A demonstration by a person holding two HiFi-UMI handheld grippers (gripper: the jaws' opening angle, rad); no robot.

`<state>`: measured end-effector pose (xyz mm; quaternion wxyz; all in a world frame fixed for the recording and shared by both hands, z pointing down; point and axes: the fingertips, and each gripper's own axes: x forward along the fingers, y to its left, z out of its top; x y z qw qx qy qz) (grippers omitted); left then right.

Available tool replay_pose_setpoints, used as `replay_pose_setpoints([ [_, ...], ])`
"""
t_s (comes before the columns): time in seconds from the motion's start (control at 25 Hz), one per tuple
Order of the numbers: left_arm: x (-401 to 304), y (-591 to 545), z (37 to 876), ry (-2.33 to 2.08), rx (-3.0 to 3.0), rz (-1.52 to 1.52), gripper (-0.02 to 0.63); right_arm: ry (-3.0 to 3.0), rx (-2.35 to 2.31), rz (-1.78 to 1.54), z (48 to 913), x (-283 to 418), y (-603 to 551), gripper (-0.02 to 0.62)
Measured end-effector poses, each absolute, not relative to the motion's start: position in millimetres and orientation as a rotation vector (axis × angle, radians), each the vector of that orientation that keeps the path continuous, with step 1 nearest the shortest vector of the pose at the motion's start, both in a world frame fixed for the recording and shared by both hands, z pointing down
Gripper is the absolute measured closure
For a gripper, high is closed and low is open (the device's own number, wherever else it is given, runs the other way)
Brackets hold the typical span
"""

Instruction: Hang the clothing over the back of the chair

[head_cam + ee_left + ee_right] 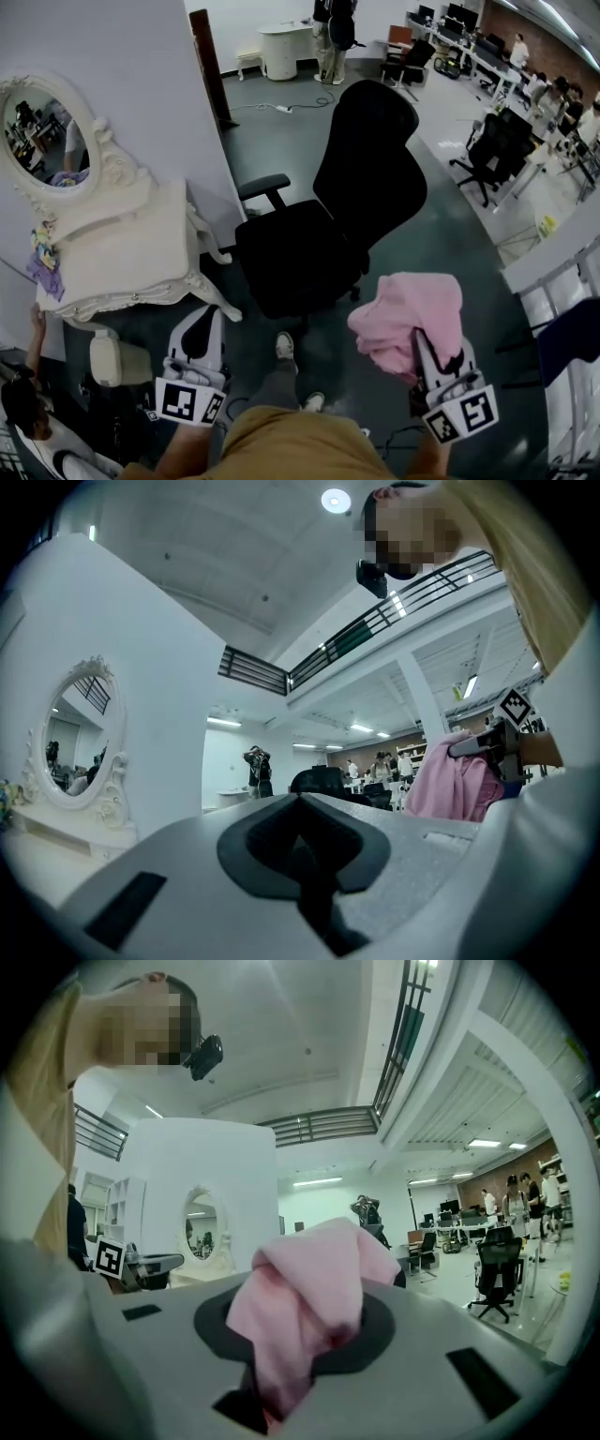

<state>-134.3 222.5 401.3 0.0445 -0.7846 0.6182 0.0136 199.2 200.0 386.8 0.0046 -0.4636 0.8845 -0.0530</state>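
A black office chair (pixel 347 197) stands ahead of me, its seat toward me and its tall back (pixel 370 141) on the far side. A bunched pink garment (pixel 408 319) hangs in front of the chair's right side, with my right gripper (pixel 424 349) shut on it. In the right gripper view the pink cloth (pixel 309 1288) fills the space between the jaws and spills over them. My left gripper (pixel 201 323) is held at the lower left, near the dressing table's corner, jaws together and empty. From the left gripper view the garment (pixel 455 780) shows at the right and the chair (pixel 319 782) far ahead.
A white dressing table (pixel 122 244) with an oval mirror (pixel 47 141) stands at the left against a grey partition, a white stool (pixel 112 361) under it. More black office chairs (pixel 492 150) and desks with people fill the right and back. A white table edge (pixel 553 253) lies at the right.
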Motion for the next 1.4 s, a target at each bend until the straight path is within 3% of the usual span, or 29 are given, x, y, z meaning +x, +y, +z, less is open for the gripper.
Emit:
replay_pose_setpoints([
  [0.76, -190, -52, 393, 1.658, -2.598, 0.165, 0.601, 2.765, -1.606, -0.146, 361, 112, -16, 0.485],
  [1.4, -169, -137, 406, 1.547, -2.712, 0.192, 0.601, 2.781, -1.625, -0.163, 368, 95, -85, 0.483],
])
